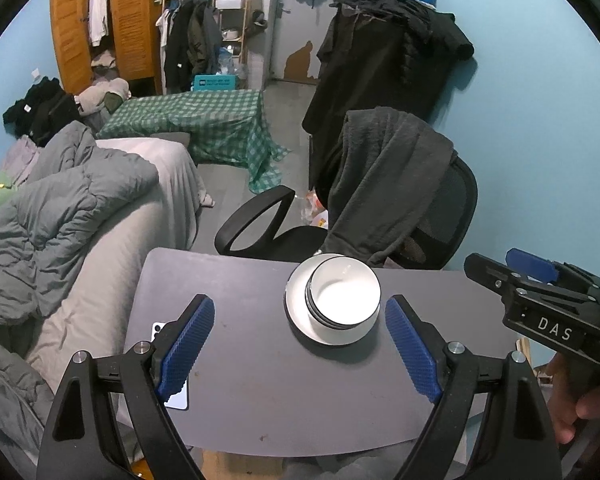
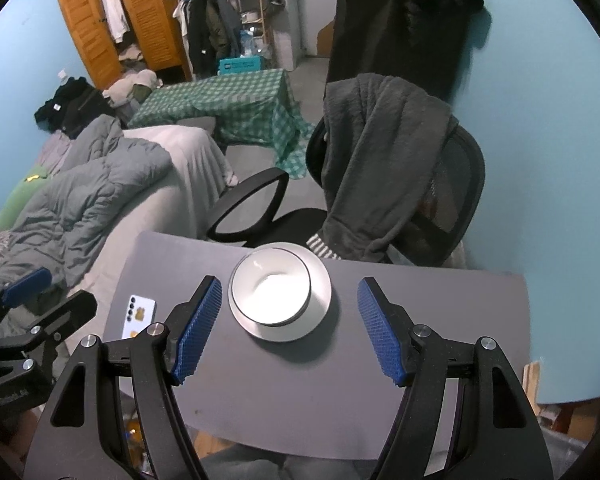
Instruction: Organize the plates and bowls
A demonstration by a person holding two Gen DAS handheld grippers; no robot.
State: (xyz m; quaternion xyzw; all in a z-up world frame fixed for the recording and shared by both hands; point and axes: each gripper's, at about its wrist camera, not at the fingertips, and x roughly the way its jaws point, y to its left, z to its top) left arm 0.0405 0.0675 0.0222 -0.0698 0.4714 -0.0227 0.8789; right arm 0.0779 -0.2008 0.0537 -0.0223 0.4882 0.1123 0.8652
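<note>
Several white bowls (image 1: 342, 300) with dark rims sit nested in a stack on a white plate (image 1: 300, 316), near the far edge of a small grey table (image 1: 260, 380). In the right wrist view the same bowl stack (image 2: 271, 294) rests on the plate (image 2: 320, 300). My left gripper (image 1: 300, 348) hovers open above the table, short of the stack, nothing between its blue pads. My right gripper (image 2: 290, 328) is open too, above and just short of the plate, empty. Each gripper shows at the edge of the other's view.
A phone (image 2: 139, 316) lies on the table's left side. A black office chair (image 1: 440, 208) draped with a dark fleece stands just behind the table. A bed with a grey duvet (image 1: 60, 216) runs along the left. The blue wall (image 2: 560, 240) is close on the right.
</note>
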